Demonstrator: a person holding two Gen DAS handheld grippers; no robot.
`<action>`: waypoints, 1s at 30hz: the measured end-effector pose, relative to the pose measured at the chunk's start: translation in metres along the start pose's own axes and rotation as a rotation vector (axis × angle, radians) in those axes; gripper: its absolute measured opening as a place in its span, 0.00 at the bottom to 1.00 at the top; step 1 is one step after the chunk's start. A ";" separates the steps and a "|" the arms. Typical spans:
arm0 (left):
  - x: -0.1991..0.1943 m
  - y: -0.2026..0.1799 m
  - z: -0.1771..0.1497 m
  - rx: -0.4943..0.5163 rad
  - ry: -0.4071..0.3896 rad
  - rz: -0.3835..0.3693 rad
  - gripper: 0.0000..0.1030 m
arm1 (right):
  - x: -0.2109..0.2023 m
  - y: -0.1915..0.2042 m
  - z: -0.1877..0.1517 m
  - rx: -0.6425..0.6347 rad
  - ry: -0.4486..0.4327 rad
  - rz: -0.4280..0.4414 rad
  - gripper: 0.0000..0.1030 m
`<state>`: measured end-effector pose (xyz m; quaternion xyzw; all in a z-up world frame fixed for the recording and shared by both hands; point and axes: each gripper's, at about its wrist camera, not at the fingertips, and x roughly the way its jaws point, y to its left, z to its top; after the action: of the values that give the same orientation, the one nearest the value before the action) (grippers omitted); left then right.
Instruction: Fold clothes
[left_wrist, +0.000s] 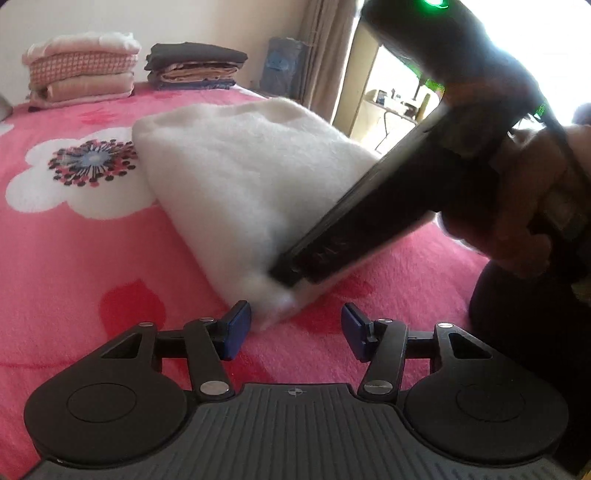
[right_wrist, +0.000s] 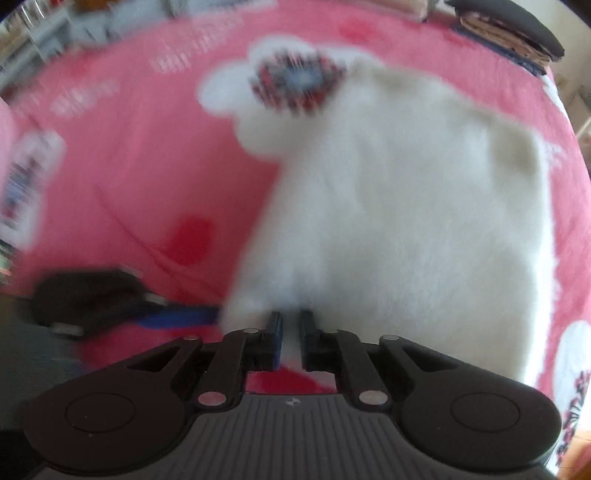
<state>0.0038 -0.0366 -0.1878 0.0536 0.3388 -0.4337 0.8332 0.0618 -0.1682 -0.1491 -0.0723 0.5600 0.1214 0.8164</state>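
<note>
— Fleece (left_wrist: 240, 177): white, folded, flat on pink blanket (left_wrist: 74, 258), partly over flower print (left_wrist: 77, 173).
— Right gripper (right_wrist: 291, 332)?
— Tilted steeply down at near edge, jaws nearly together, pinching thin fold of fleece. Blurred.
— Left gripper (left_wrist: 295, 325)?
— Low at near corner, jaws spread, blue pads (left_wrist: 238, 328) either side of corner tip, not pressing.
— Beyond?
— Two folded stacks (left_wrist: 83, 70) at far edge.
</note>
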 end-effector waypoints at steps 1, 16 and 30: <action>-0.003 -0.001 0.000 0.021 -0.006 0.007 0.52 | 0.001 0.000 0.000 0.015 -0.002 -0.004 0.06; 0.036 0.000 0.063 0.190 -0.087 0.142 0.45 | -0.023 -0.082 -0.016 0.085 -0.037 -0.212 0.00; 0.039 -0.012 0.080 0.296 -0.038 0.188 0.47 | -0.075 -0.167 -0.051 0.470 -0.293 0.087 0.01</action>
<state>0.0515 -0.1013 -0.1481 0.1991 0.2489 -0.3999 0.8594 0.0367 -0.3507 -0.1010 0.1615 0.4515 0.0323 0.8769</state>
